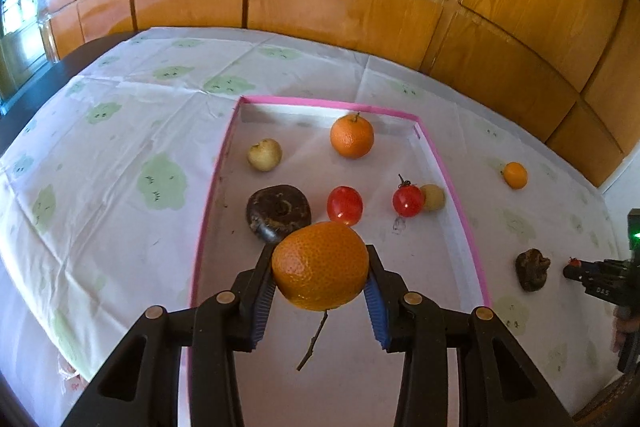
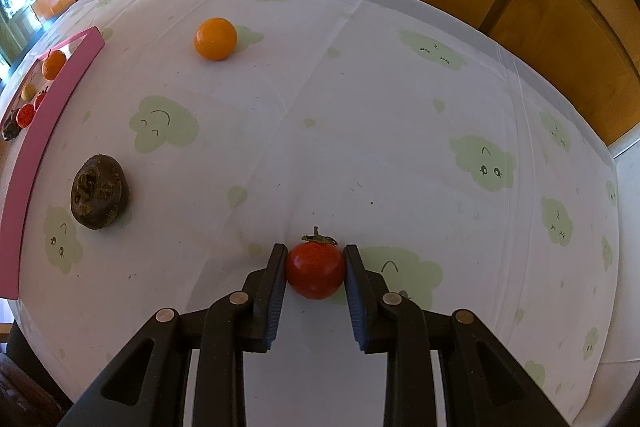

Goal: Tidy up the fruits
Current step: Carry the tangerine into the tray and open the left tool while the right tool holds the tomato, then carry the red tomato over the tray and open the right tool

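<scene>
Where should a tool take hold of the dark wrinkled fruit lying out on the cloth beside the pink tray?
Probably across the smooth rounded flanks of the dark wrinkled fruit, coming from above. It lies flat on the tablecloth with its puckered, sunken face turned up and sideways, so the outer sides give firmer contact than that dent. It sits apart from the pink tray, leaving both flanks free.

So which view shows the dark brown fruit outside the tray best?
The right wrist view: the dark brown fruit lies large and unobstructed beside the pink tray. The left wrist view shows it only small near the right edge.
</scene>
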`<action>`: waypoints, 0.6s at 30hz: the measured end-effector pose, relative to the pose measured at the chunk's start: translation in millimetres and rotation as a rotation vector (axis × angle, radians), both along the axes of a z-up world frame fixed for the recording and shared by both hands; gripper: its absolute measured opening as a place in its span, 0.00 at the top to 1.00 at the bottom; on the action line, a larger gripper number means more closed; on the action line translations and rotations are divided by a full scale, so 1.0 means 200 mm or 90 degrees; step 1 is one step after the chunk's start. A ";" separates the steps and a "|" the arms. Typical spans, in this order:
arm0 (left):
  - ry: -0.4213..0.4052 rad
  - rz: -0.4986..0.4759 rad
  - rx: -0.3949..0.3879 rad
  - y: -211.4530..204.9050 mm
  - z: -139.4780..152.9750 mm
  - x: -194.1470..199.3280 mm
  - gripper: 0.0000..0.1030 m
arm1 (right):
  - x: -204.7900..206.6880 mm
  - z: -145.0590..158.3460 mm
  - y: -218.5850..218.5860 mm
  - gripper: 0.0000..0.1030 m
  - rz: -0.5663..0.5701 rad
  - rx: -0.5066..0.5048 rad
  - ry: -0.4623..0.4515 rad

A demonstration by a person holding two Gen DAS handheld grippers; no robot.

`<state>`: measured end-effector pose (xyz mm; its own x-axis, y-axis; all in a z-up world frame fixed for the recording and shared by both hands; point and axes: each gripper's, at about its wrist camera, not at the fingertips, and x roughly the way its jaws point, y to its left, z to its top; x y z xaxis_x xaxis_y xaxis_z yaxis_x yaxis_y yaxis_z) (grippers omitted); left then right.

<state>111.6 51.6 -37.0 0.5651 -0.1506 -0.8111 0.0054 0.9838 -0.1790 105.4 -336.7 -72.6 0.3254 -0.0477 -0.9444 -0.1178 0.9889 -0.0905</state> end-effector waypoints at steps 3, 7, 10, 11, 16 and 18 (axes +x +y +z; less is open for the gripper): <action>-0.008 0.011 0.013 0.01 0.00 -0.01 0.52 | 0.00 0.00 0.00 0.73 0.001 -0.001 0.000; -0.021 0.017 0.035 0.03 0.00 -0.07 0.52 | 0.00 0.00 0.00 0.73 0.000 -0.003 0.000; -0.027 0.036 0.044 0.05 0.01 -0.12 0.52 | 0.00 0.00 0.01 0.73 -0.001 -0.007 -0.002; -0.029 0.039 0.046 0.05 0.02 -0.13 0.52 | 0.00 0.00 0.01 0.73 -0.001 -0.009 -0.002; -0.051 0.046 0.060 0.03 0.06 -0.20 0.52 | -0.01 0.00 0.02 0.73 0.000 -0.012 -0.003; -0.066 0.040 0.062 0.01 0.10 -0.22 0.51 | -0.01 0.01 0.02 0.73 -0.001 -0.012 -0.003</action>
